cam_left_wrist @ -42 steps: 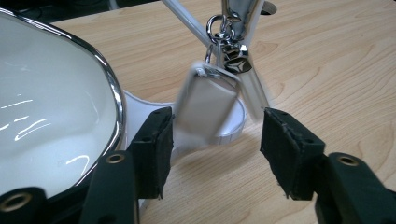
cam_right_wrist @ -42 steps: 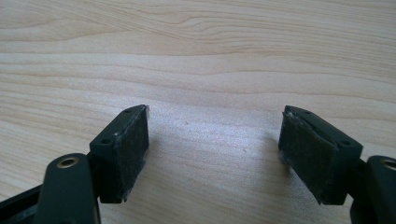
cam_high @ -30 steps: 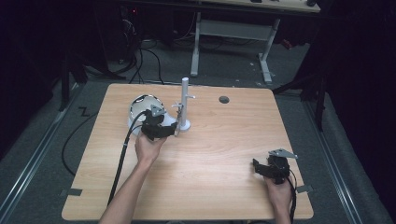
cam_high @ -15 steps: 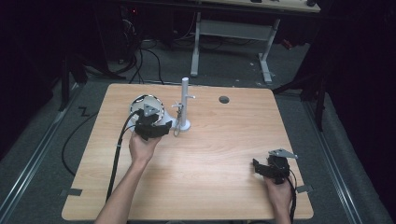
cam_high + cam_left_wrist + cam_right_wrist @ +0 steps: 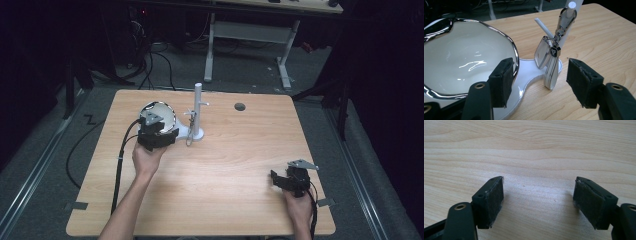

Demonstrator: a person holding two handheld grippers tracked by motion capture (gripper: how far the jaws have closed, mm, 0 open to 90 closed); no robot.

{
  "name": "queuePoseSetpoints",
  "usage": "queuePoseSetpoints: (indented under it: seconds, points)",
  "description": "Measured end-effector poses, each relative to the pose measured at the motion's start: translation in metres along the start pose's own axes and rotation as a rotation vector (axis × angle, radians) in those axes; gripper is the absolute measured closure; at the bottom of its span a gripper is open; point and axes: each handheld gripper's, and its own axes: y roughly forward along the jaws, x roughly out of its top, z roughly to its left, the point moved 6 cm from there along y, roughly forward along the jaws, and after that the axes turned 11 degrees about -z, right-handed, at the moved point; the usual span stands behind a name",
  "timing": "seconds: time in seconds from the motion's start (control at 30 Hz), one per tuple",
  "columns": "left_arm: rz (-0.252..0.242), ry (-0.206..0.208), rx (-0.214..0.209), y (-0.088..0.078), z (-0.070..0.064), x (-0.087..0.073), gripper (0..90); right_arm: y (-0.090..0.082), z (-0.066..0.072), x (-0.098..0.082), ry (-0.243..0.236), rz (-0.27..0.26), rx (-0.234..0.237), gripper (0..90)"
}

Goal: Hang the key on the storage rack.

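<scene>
Nudged the left gripper point(image 5: 157, 131) a touch toward the table's point(image 5: 240, 165) left edge, away from the white stand point(image 5: 197, 112) and more squarely over the near rim of the bowl point(image 5: 159, 111). Swung the forearm point(image 5: 125, 210) the same way, crossing the near edge closer to the near left corner. Dragged the cable point(image 5: 120, 165) along, bowing it toward the left edge.

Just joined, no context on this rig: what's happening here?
A person holds a claw in each hand at a wooden table. The left claw is open, at the white stand beside the chrome-rimmed bowl, facing the metal keychain that hangs from the stand's peg. Nothing is gripped yet. The right claw is open over bare table near the person's right edge.
</scene>
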Motion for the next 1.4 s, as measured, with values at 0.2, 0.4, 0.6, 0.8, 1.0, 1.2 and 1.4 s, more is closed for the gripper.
queuePoseSetpoints:
  seconds: [0.2,0.4,0.6,0.8,1.0,1.2,1.4]
  points:
    - [-0.006,-0.005,0.003,-0.007,0.003,0.000,38.4,0.000,0.000,0.000,0.000,0.000,0.000,24.5]
    - [-0.020,-0.001,0.008,-0.015,0.005,0.002,38.3,0.000,0.000,0.000,0.000,0.000,0.000,24.5]
    - [-0.027,-0.031,0.011,-0.020,0.009,0.001,38.4,0.000,0.000,0.000,0.001,0.000,0.000,24.5]
    - [-0.030,-0.028,0.012,-0.024,0.010,0.001,38.4,0.000,0.000,0.000,0.001,0.000,0.000,24.5]
    - [-0.029,-0.036,0.019,-0.030,0.014,-0.002,38.3,0.000,0.000,0.000,0.001,0.000,0.000,24.5]
    - [-0.026,-0.043,0.018,-0.038,0.018,-0.005,38.4,0.000,0.000,0.000,0.000,0.000,0.000,24.5]
    - [-0.037,-0.056,0.017,-0.044,0.020,-0.007,38.4,0.000,0.000,0.000,0.000,0.000,0.000,24.5]
